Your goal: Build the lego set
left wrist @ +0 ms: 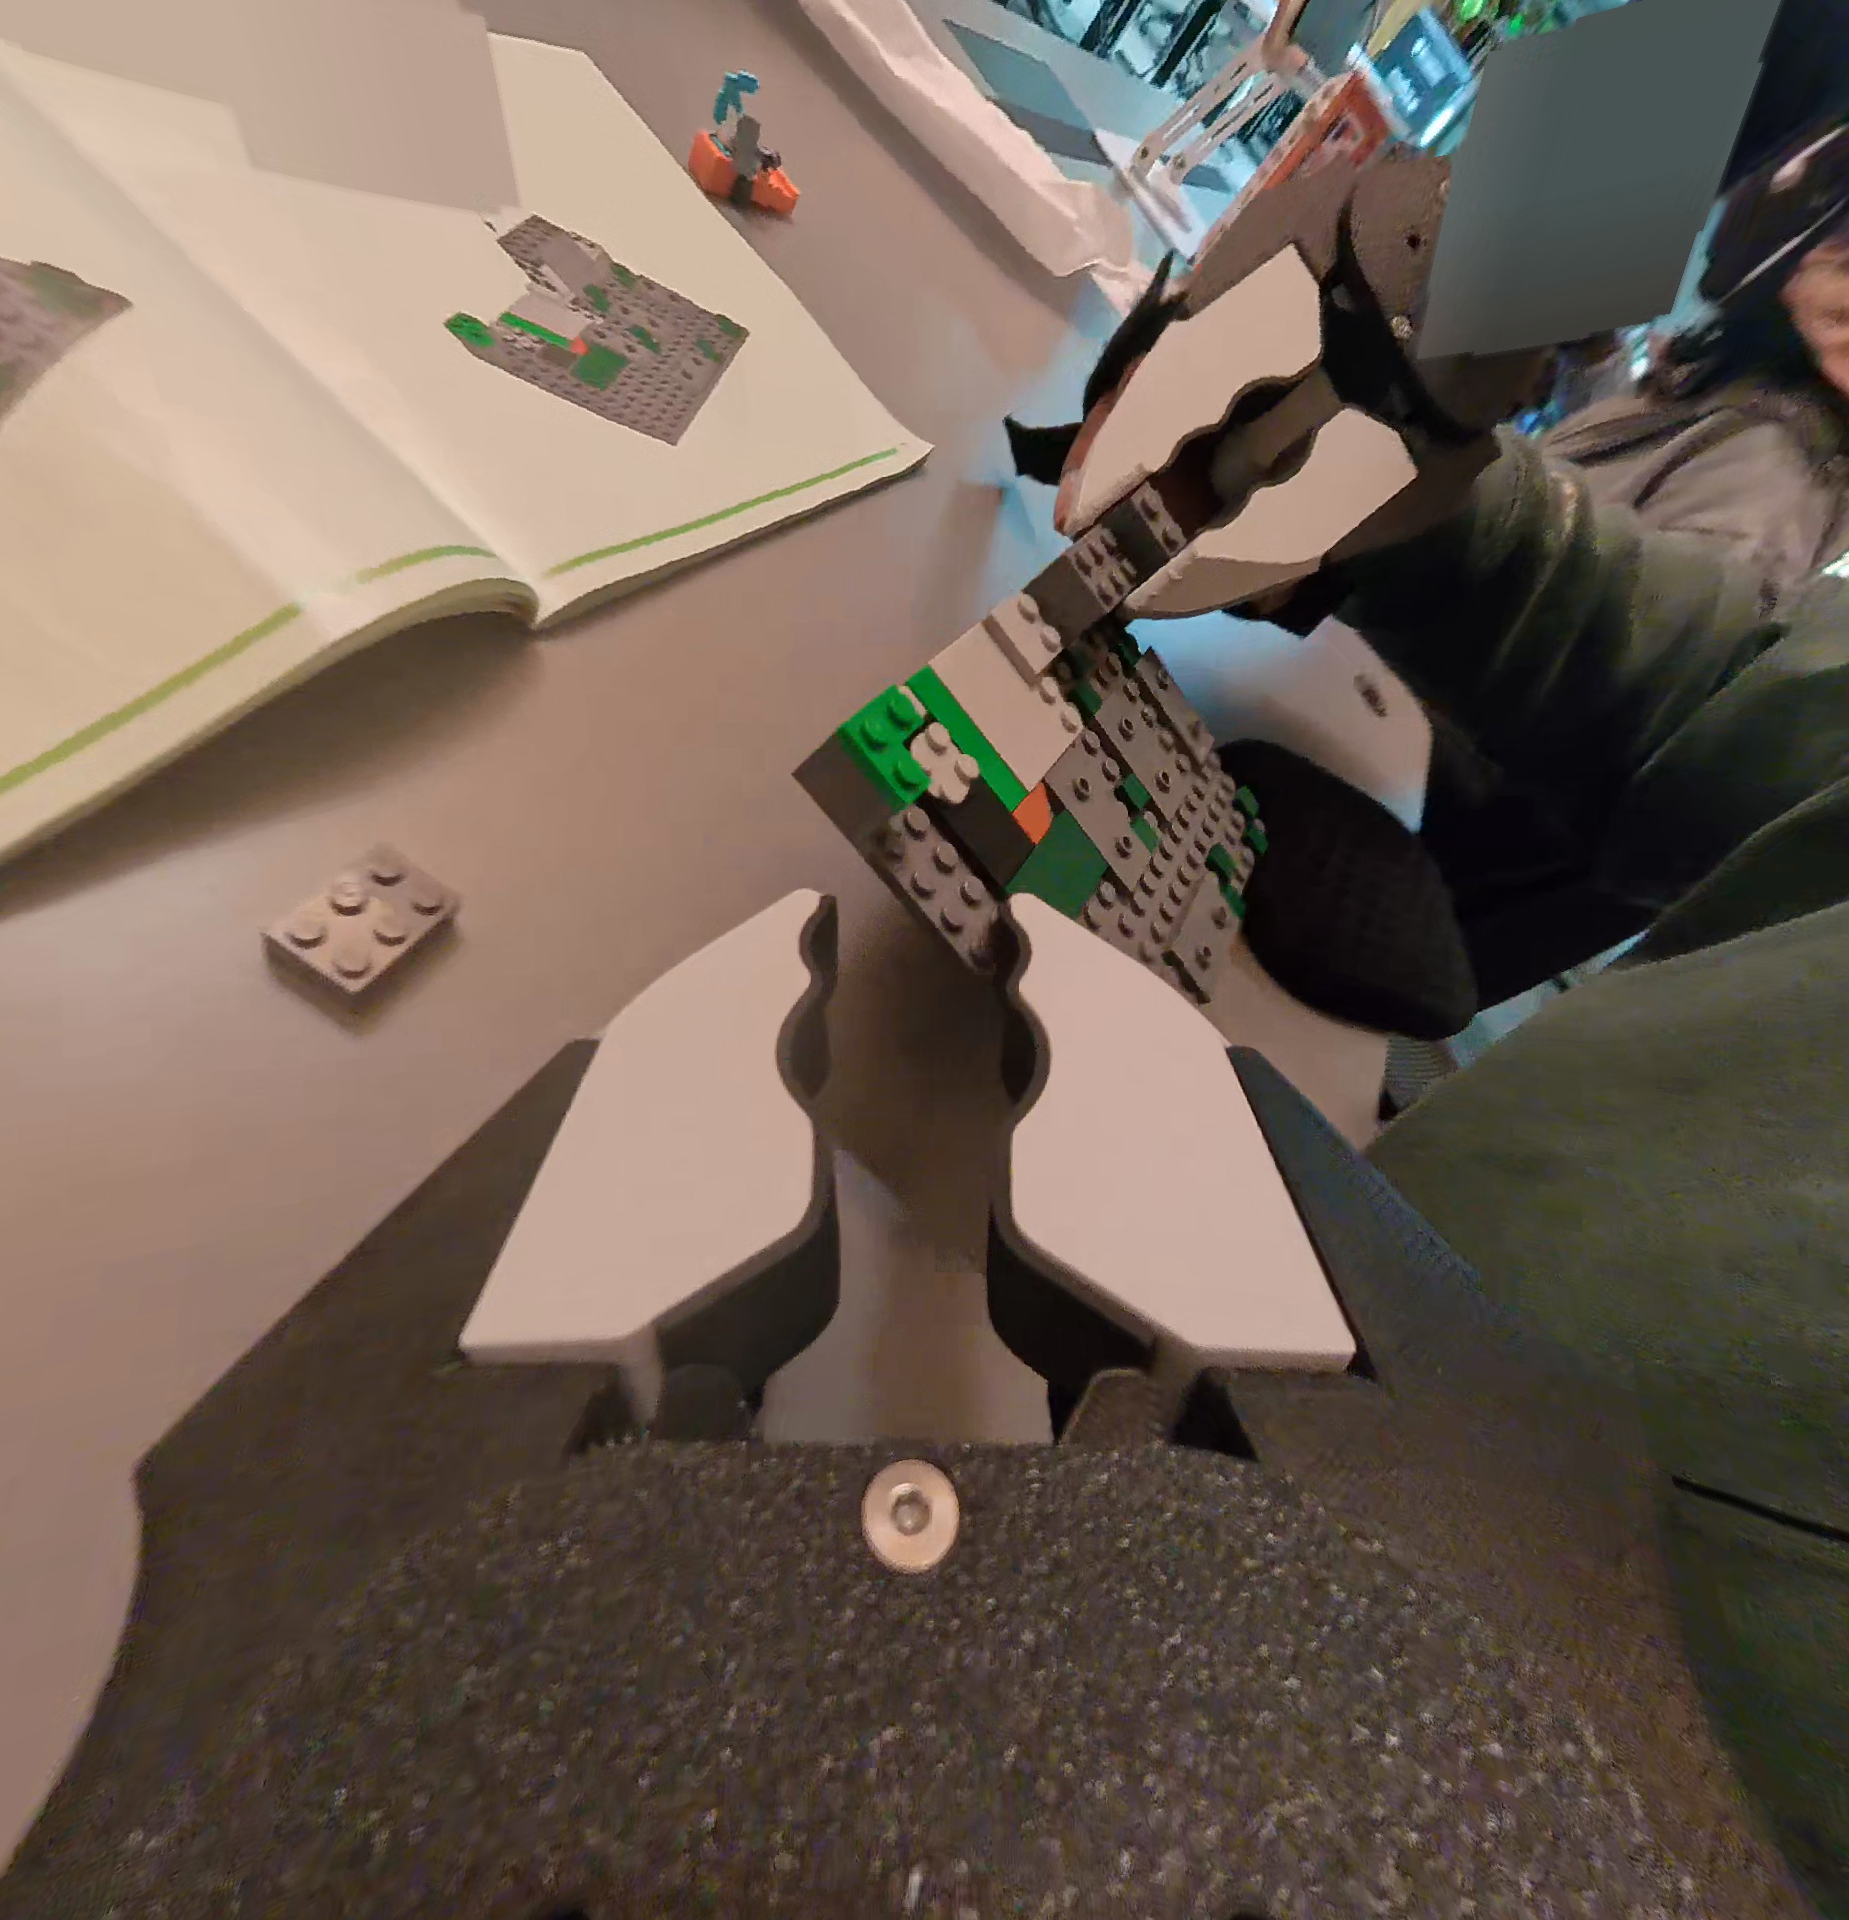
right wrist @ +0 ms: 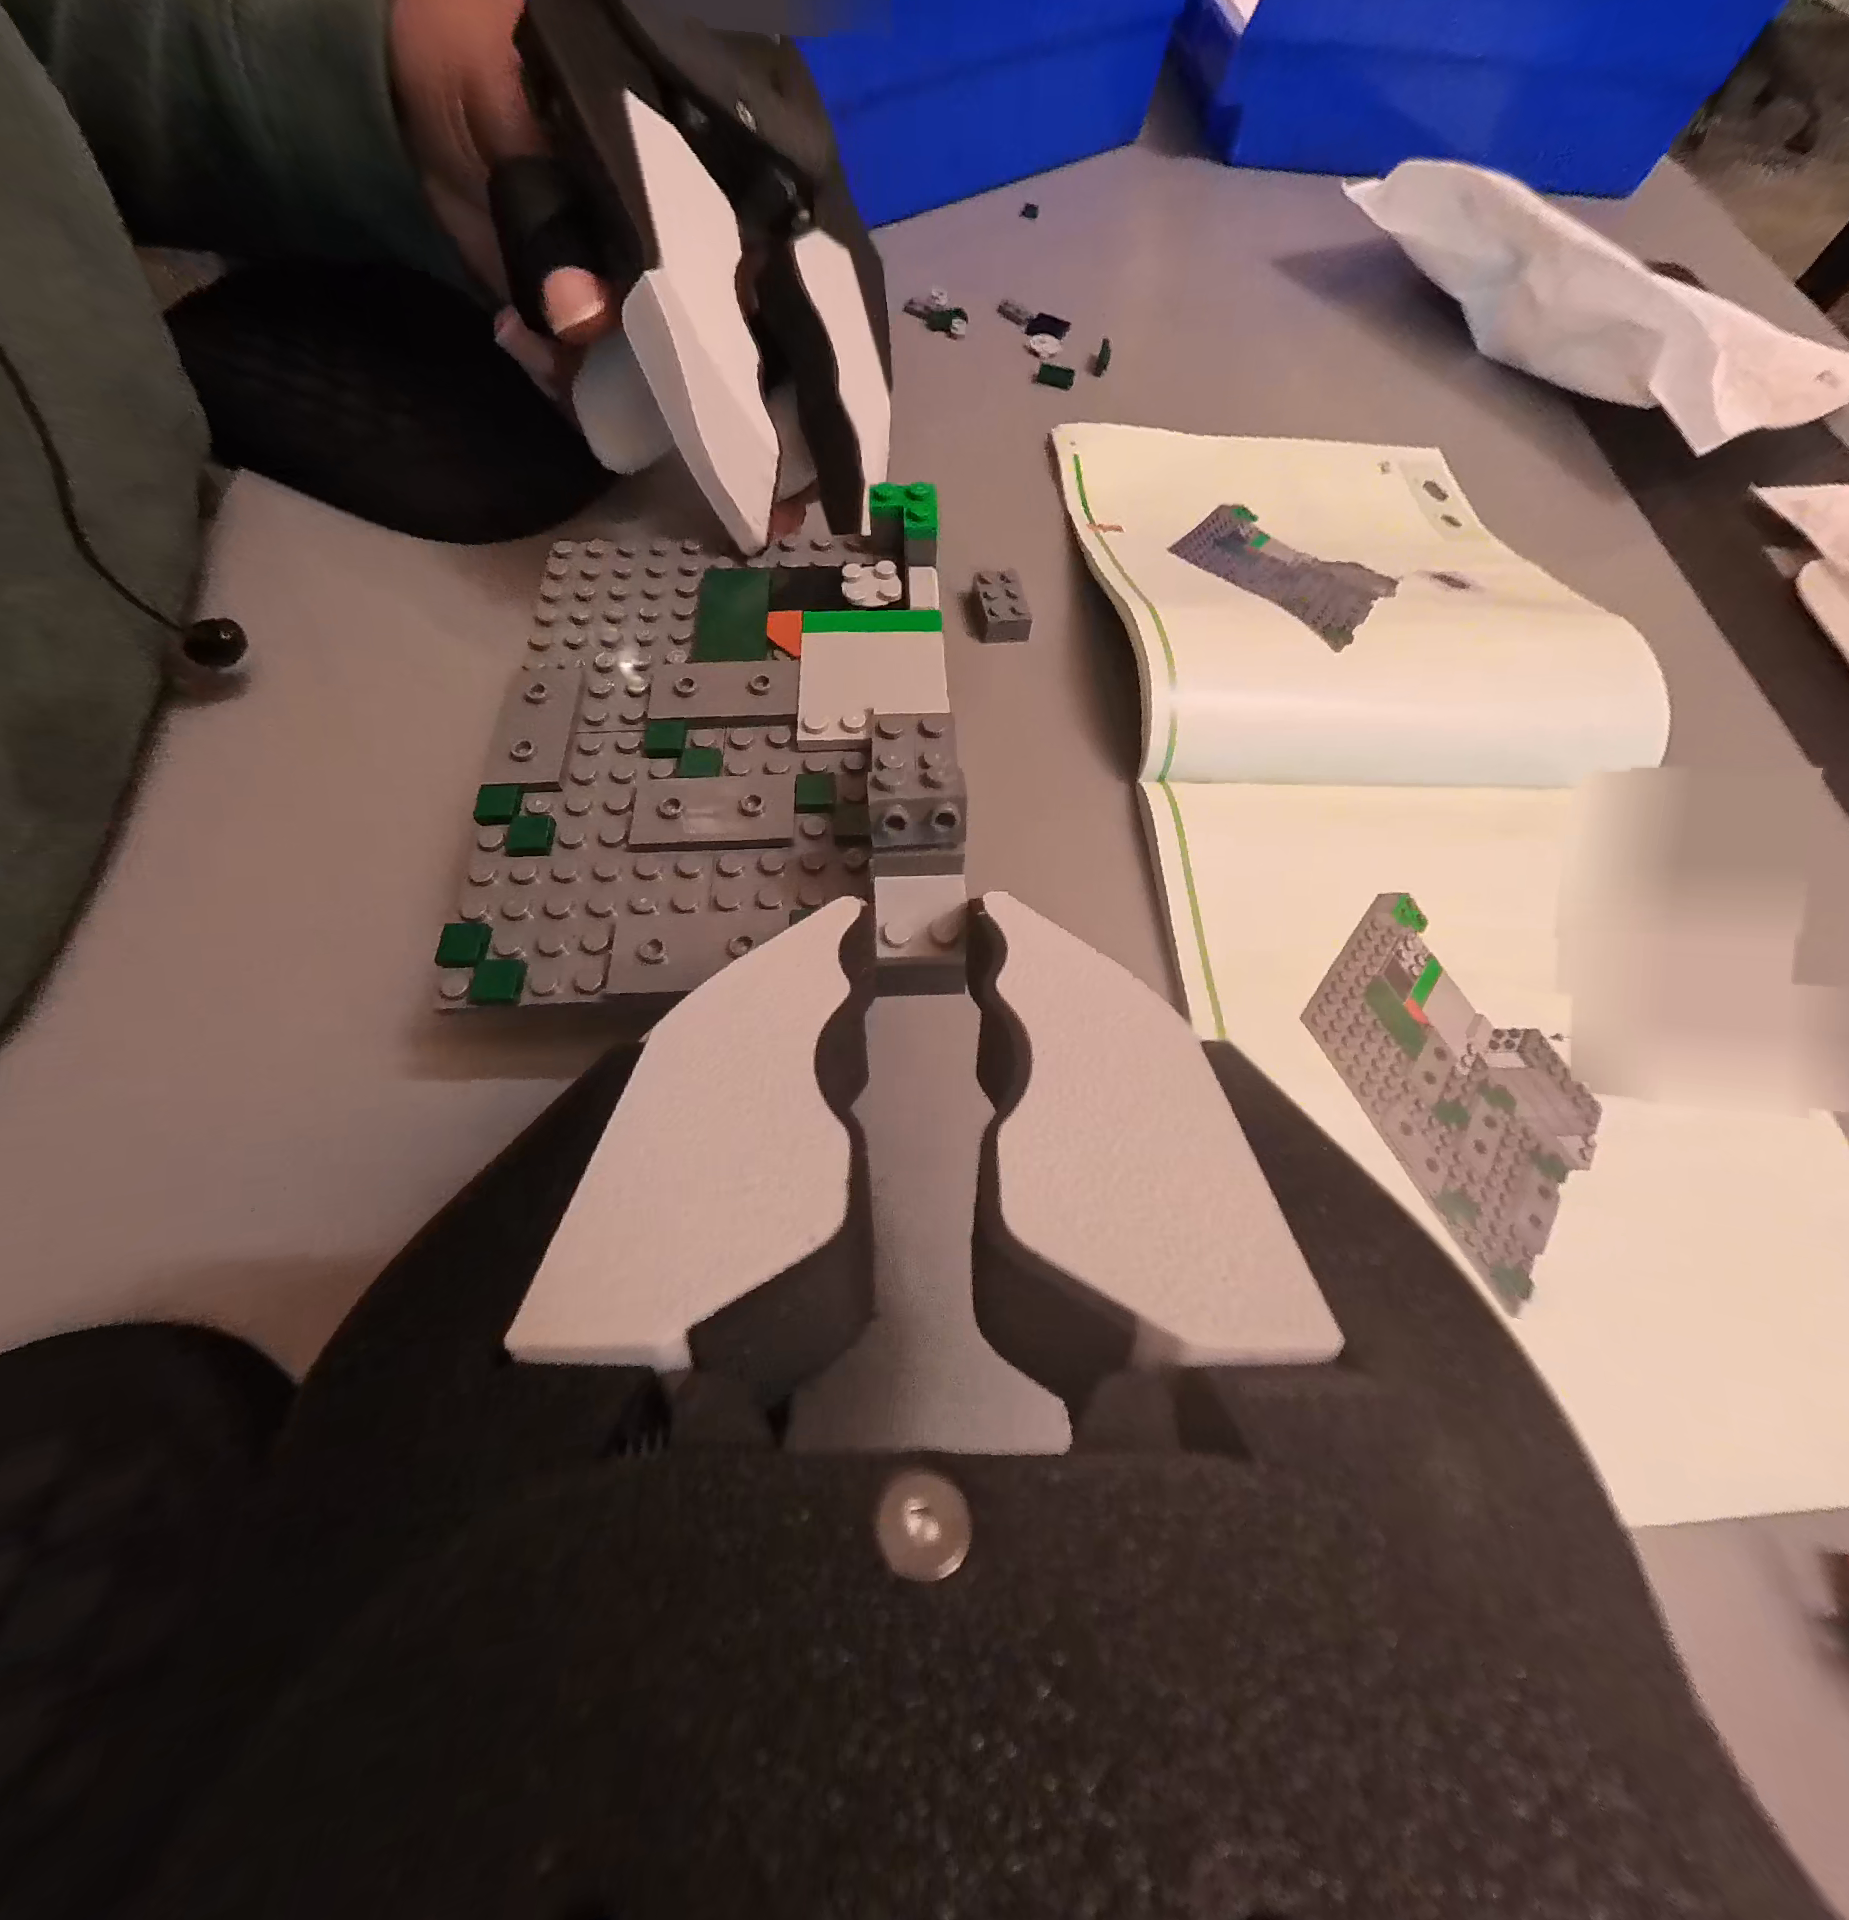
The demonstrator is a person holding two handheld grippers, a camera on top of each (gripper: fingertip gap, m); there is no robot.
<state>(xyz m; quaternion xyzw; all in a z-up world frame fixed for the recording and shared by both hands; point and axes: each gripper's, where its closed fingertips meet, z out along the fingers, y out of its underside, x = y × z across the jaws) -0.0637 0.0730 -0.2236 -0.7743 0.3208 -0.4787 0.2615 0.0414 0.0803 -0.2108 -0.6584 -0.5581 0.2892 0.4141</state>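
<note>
The lego build (right wrist: 629,727) is a dark grey studded baseplate with green, light grey and orange pieces, lying on the table. My right gripper (right wrist: 920,912) is shut on a light grey brick (right wrist: 918,896) on the build's near right edge. In the left wrist view the right gripper (left wrist: 1117,551) clamps the raised grey bricks at the far end of the build (left wrist: 1107,769). My left gripper (left wrist: 920,914) is open with nothing between its fingers, its right fingertip (left wrist: 1019,925) at the baseplate's corner. From the right wrist view the left gripper (right wrist: 806,535) stands over the build's far edge, beside a bright green brick (right wrist: 904,504).
A loose dark grey plate (left wrist: 364,920) lies on the table beside the build; it also shows in the right wrist view (right wrist: 1000,605). An open instruction booklet (right wrist: 1419,727) lies to the right. Small loose pieces (right wrist: 1003,332), blue bins (right wrist: 1003,83), a white bag (right wrist: 1574,291) and an orange mini-build (left wrist: 743,166) stand farther off. The tips of one gripper are about 12 cm away from the tips of the other. My left tips are roughly 7 cm from the loose dark grey plate (left wrist: 364,920). It is also in sight in the right wrist view (right wrist: 999,588).
</note>
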